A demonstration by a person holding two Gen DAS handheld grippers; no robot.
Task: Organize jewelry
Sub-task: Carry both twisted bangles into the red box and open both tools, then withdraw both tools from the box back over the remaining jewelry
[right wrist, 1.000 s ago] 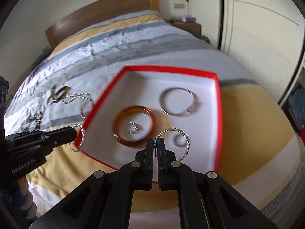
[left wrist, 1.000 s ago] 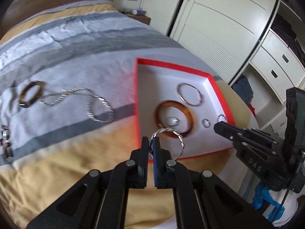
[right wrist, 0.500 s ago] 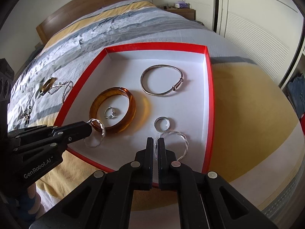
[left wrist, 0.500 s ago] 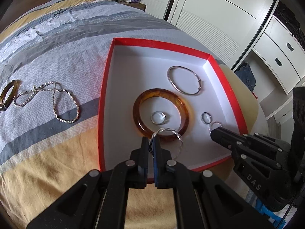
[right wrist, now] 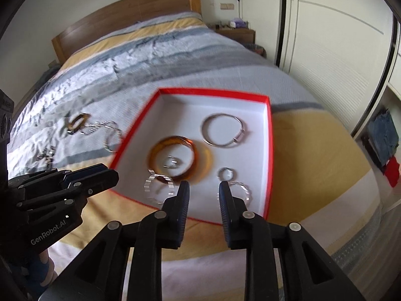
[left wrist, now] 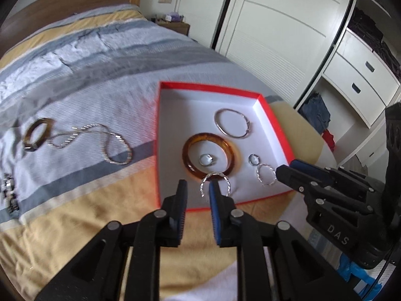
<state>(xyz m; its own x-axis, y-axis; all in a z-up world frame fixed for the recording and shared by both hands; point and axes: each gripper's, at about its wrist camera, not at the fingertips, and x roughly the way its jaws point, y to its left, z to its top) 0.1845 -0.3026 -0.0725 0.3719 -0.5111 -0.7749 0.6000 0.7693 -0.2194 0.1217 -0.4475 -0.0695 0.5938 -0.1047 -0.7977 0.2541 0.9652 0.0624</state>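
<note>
Hoops lie in the box [left wrist: 273, 123] now; my left gripper [left wrist: 198, 188] and right gripper [right wrist: 204, 190] have just been opening, jaws apart. Left hoop [left wrist: 215, 183] sits close by the blue pad; lifting carelessly could snag it.

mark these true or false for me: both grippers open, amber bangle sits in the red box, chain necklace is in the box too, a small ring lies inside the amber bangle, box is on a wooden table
1. Both grippers are open. True: the left gripper and right gripper have just been opening, nothing pinched.
2. The amber bangle sits in the red box. True.
3. The chain necklace is in the box. False: it lies on the bedspread outside it.
4. A small ring lies inside the amber bangle. True.
5. The box is on a wooden table. False: it rests on the bedspread.
</note>
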